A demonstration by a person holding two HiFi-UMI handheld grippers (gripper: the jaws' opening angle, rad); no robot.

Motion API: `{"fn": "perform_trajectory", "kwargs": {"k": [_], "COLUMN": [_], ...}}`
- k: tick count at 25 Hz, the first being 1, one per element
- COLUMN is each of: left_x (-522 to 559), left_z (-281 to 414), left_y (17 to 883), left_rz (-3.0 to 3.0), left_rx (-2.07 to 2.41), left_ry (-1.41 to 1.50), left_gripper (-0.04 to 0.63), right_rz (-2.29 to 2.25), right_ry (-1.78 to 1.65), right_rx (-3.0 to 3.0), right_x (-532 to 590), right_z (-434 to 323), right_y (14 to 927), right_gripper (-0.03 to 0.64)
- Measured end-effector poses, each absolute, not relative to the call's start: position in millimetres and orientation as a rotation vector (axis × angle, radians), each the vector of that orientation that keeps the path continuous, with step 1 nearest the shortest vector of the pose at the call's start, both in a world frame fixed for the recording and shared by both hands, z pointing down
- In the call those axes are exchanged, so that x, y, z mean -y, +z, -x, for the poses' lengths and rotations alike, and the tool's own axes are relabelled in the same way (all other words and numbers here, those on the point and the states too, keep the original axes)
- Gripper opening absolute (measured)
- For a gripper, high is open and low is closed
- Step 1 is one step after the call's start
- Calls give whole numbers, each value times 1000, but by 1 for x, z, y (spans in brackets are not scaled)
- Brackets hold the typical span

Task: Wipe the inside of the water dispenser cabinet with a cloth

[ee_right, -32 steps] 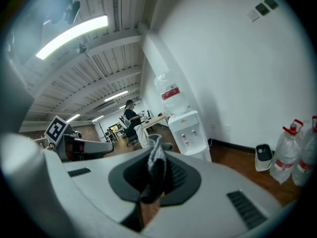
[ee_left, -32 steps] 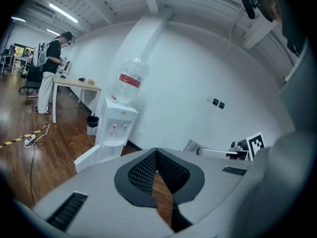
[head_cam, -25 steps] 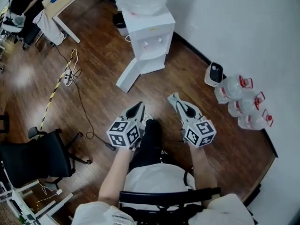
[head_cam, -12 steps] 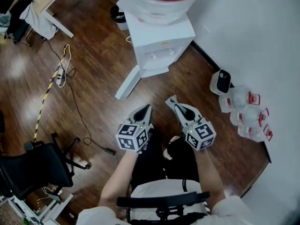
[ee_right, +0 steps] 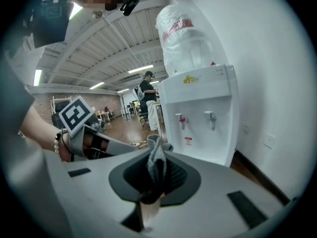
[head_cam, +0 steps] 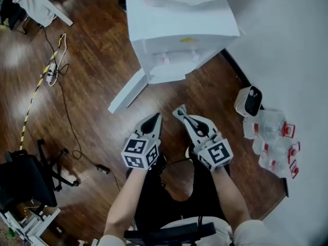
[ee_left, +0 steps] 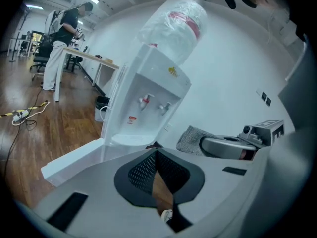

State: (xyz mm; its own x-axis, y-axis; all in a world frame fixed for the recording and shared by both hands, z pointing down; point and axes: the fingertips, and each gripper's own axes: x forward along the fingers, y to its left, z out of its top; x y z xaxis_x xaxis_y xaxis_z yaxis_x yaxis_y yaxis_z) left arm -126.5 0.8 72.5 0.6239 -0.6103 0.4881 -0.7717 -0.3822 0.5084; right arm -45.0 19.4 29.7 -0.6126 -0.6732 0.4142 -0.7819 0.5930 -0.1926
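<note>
In front of the dispenser (head_cam: pixel 179 32), over the wood floor (head_cam: pixel 92 86), both grippers are held side by side, well short of it. The right gripper (head_cam: pixel 179 110) has its jaws pressed together on a grey cloth (ee_right: pixel 157 166), which stands up in a bunched fold between them and pokes past the tips. The left gripper (head_cam: pixel 155 118) is closed too, tips meeting with nothing between them. The cabinet door (head_cam: pixel 127 91) hangs open to the left at the dispenser's foot. The cabinet's inside is not visible.
</note>
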Motion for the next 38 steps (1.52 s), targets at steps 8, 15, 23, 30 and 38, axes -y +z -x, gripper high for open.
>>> {"fn": "perform_trajectory", "kwargs": {"k": [8, 15, 23, 30, 38], "left_x": [47, 63, 111, 119, 109], "left_z": [128, 152, 157, 143, 156], "left_y": [189, 295, 284, 287, 299], "left_rz": [-2123, -1992, -2251, -2161, -2255], "left_rx": [1182, 1201, 1331, 1238, 1306], "left_ry": [173, 143, 265, 181, 299], "left_gripper": [-3, -5, -5, -3, -4], "right_rz": [-1157, -1198, -1528, -1603, -1504], "right_ry": [401, 150, 65, 194, 140], "right_rx": [2712, 2678, 2859, 2969, 3010], "right_x": [27, 81, 138, 163, 188], "right_z": [58, 83, 92, 91, 100], "right_y": [142, 279, 345, 368, 384], "right_gripper": [38, 40, 40, 40, 40]}}
